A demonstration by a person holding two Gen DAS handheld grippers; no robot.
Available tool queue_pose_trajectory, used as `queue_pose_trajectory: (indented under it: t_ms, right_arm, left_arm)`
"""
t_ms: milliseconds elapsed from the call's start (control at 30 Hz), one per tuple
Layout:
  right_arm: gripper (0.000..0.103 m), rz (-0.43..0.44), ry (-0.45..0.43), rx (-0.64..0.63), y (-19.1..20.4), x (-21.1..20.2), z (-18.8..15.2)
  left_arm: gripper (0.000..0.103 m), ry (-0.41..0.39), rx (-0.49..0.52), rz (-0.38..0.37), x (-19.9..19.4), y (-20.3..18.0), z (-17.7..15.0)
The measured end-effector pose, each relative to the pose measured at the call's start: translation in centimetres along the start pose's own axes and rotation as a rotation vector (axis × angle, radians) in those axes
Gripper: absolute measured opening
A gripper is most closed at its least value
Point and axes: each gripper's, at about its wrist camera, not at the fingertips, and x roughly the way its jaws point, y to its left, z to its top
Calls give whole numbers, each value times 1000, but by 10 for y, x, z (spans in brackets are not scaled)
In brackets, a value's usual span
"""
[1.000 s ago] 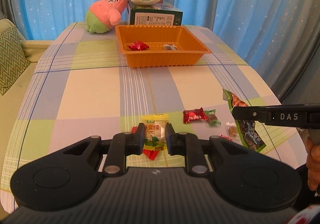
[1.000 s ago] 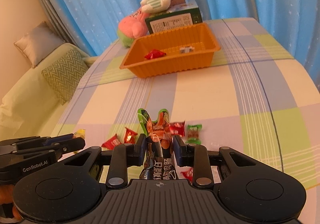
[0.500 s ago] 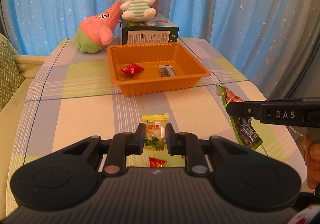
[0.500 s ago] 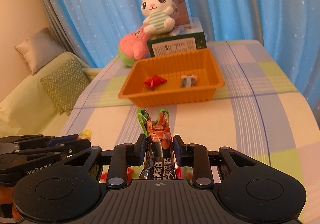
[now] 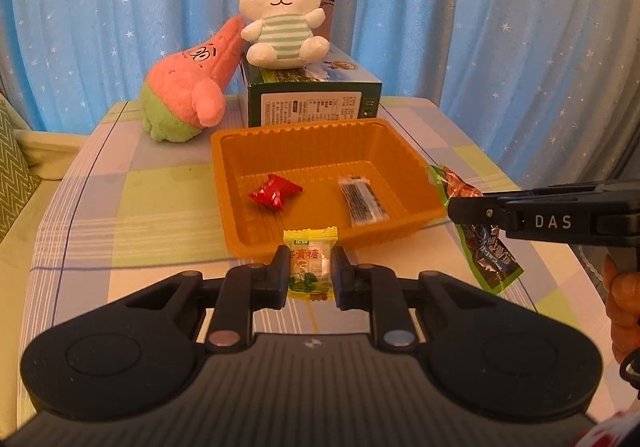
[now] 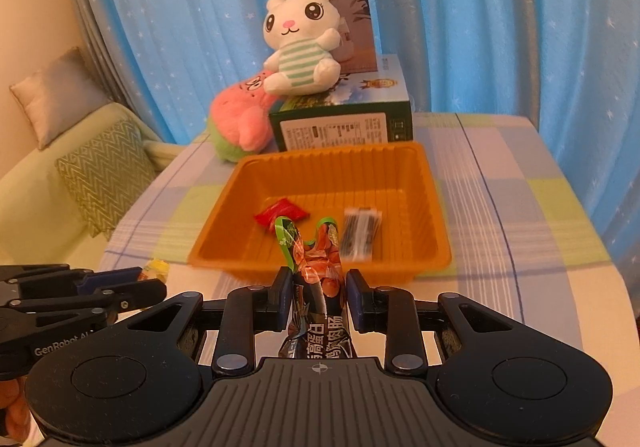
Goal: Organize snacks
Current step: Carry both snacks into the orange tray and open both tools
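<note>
Left wrist view: left gripper jaws clamped on a yellow candy, held just short of the orange tray's near wall. Tray sits on the bench, holding a red candy and a clear packet.

Right wrist view: right gripper jaws pinch a green sausage pack at the tray's near rim.

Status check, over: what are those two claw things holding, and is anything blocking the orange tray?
Left gripper shut on yellow candy. Right gripper shut on sausage pack. Both near orange tray, which holds two snacks. Nothing in the way.
</note>
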Motion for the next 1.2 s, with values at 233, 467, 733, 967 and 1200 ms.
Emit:
queue_pose_trajectory:
  t_ms: [233, 467, 733, 967, 1200]
  right_arm:
    - [29, -28, 11, -30, -8, 41, 31]
    - [29, -37, 18, -35, -13, 68, 48]
    - [29, -40, 28, -38, -18, 90, 58]
    - [29, -28, 22, 9, -24, 101, 66]
    - [29, -10, 29, 51, -29, 105, 63]
  left_arm:
    - [19, -5, -13, 12, 35, 16, 32]
    - [19, 6, -37, -4, 64, 21, 49]
    - [19, 29, -62, -11, 93, 27, 52]
    - [21, 21, -103, -37, 115, 31, 53]
    - [26, 20, -111, -22, 111, 36, 47]
